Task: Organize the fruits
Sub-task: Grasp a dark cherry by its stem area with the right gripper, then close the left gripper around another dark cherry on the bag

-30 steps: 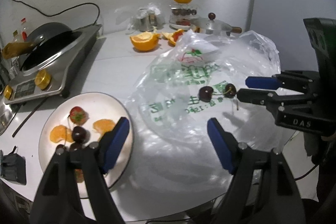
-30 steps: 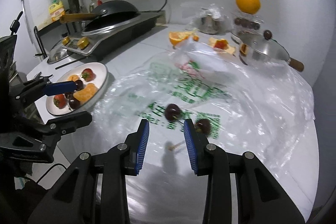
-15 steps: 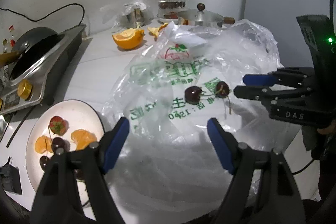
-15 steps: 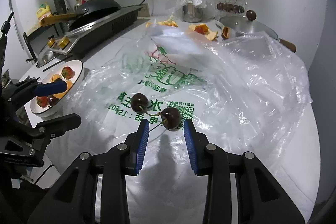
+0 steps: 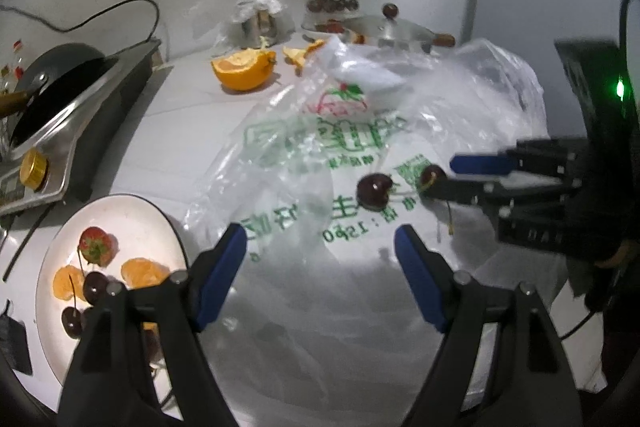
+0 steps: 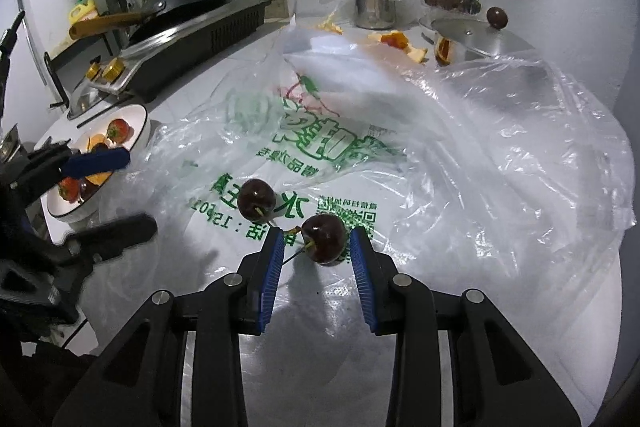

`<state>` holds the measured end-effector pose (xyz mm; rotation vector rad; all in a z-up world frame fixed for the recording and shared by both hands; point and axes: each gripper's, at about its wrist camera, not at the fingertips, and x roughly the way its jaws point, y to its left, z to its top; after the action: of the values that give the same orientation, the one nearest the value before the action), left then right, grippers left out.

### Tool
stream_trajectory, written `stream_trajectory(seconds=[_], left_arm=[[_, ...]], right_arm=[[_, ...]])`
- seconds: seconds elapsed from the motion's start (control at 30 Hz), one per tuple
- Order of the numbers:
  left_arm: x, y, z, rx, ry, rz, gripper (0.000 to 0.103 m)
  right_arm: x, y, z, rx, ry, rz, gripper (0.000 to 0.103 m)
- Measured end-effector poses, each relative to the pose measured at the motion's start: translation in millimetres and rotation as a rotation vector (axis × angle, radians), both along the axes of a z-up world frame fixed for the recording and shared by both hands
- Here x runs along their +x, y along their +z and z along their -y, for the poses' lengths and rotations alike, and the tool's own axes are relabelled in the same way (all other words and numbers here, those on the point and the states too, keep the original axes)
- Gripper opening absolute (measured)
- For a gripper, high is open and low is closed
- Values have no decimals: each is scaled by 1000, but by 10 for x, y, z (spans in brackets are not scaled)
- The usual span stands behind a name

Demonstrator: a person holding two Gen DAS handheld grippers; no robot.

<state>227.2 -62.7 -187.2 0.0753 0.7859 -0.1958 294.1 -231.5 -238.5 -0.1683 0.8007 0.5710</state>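
The right gripper (image 6: 316,247) angles downward, jaws narrowly apart and touching nothing; the left gripper (image 5: 320,259) angles downward too, jaws wide

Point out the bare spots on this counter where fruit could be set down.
Bare counter lies between the stove and the plastic bag, in front of the cut orange. The white plate has room along its far side. The back wall by the pot lid is crowded, and the bag covers the rest.
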Motion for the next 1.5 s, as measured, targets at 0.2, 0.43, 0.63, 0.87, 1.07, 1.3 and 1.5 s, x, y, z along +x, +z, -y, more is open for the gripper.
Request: stream_trajectory(seconds=[0.2, 0.43, 0.63, 0.87, 1.07, 1.3, 1.5], left_arm=[[59, -46, -35, 5, 7, -7, 78], [121, -74, 49, 23, -12, -8, 78], [194, -107, 194, 36, -46, -20, 78], [288, -130, 368, 72, -78, -12, 78], [393, -113, 445, 66, -87, 2, 78], [582, -138, 459, 17, -56, -17, 76], [728, -223, 447, -17, -21, -59, 53]], right_arm=[[46, -83, -26, -15, -1, -23, 36], [76, -141, -62, -34, 14, -24, 33], [62, -118, -36, -46, 37, 8, 27], [101, -50, 207, -13, 1, 28, 27], [129, -63, 330, 11, -6, 24, 27], [145, -65, 399, 33, 0, 25, 27], [169, -78, 411, 46, 0, 21, 27]])
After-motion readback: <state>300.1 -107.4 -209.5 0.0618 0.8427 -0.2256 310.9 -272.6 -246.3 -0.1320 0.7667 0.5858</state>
